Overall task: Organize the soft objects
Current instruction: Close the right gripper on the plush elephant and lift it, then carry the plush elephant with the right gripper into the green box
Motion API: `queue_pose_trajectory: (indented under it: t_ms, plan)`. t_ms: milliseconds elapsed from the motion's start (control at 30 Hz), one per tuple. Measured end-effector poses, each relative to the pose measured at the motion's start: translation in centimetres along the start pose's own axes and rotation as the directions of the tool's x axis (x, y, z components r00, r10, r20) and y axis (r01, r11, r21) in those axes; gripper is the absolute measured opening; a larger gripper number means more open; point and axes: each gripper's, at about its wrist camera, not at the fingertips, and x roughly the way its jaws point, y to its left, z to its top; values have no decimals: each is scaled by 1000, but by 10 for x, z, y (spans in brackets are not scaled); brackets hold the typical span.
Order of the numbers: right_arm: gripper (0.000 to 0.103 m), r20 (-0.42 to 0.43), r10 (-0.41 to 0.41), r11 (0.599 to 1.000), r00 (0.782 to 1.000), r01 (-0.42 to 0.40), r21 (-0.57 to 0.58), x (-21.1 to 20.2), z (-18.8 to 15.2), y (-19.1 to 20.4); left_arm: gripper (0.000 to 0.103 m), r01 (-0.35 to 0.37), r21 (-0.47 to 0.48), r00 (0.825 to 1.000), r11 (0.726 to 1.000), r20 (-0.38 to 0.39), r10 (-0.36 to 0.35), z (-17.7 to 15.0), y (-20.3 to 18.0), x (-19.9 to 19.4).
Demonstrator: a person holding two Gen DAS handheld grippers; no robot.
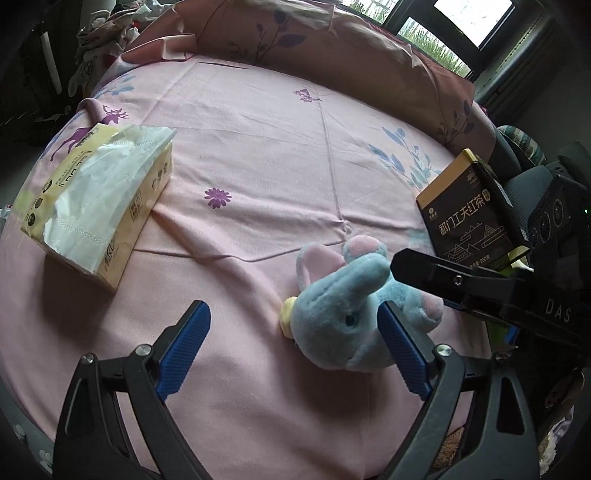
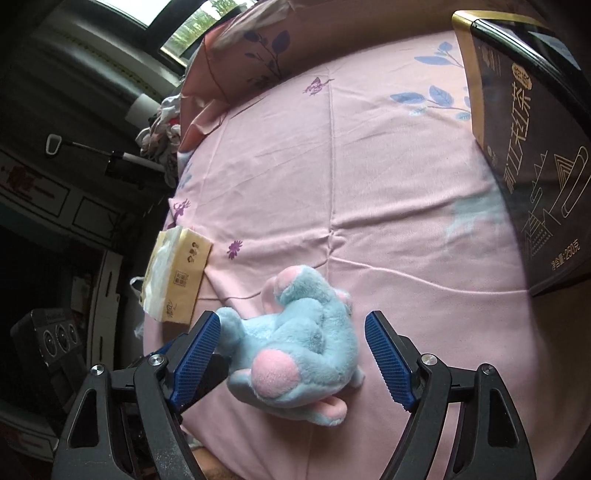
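Plush elephant (image 2: 295, 343) lies loose on the pink bedsheet (image 2: 369, 184), between the wide-spread jaws of the right gripper (image 2: 291, 354), whose blue pads do not press it; it looks let go to rest there. Left gripper (image 1: 295, 350), angled downward and equally wide, holds nothing, the toy just at its right finger. Tissue pack (image 1: 99, 199) sits well off to its left, black tea box (image 1: 472, 210) to its right.

Dark tea box (image 2: 532, 147) cut off by right edge; plush toy (image 1: 343, 317) partly behind left gripper's pad; window (image 1: 443, 29) cropped at top.
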Motion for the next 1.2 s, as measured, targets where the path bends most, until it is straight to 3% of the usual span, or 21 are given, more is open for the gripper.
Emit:
queue_pose_trajectory:
  t_ms: [200,300,333,500,733,900,1033,1200]
  plan:
    - [81,-62,25,1000,998,-25,5,23,-1,1,90,77,3,996,997,-51,-77,-4,-8,15]
    - [80,-67,19,1000,998,-20,-10,27,-2,2,74,147,-24,986,989,-71,-148,-3,-14,22]
    - [78,-55,3,1000,998,-4,-27,26,-3,5,73,139,-17,988,990,-72,-140,-2,-18,22]
    - [75,3,16,998,1000,-16,-53,9,-2,4,73,111,36,994,993,17,-112,-3,-31,7]
    - [75,149,55,990,987,-34,-137,-45,-6,19,73,112,129,978,985,160,-132,-1,-60,-34]
    - [75,327,100,986,940,-50,-160,-115,-10,20,73,111,256,940,960,288,-186,2,-111,-73]
    - [75,483,94,990,871,-30,-140,-172,-19,-1,74,140,373,904,917,330,-273,1,-160,-88]
    - [75,622,51,998,781,-26,-50,-223,-30,-45,74,169,517,882,839,301,-363,-1,-231,-85]
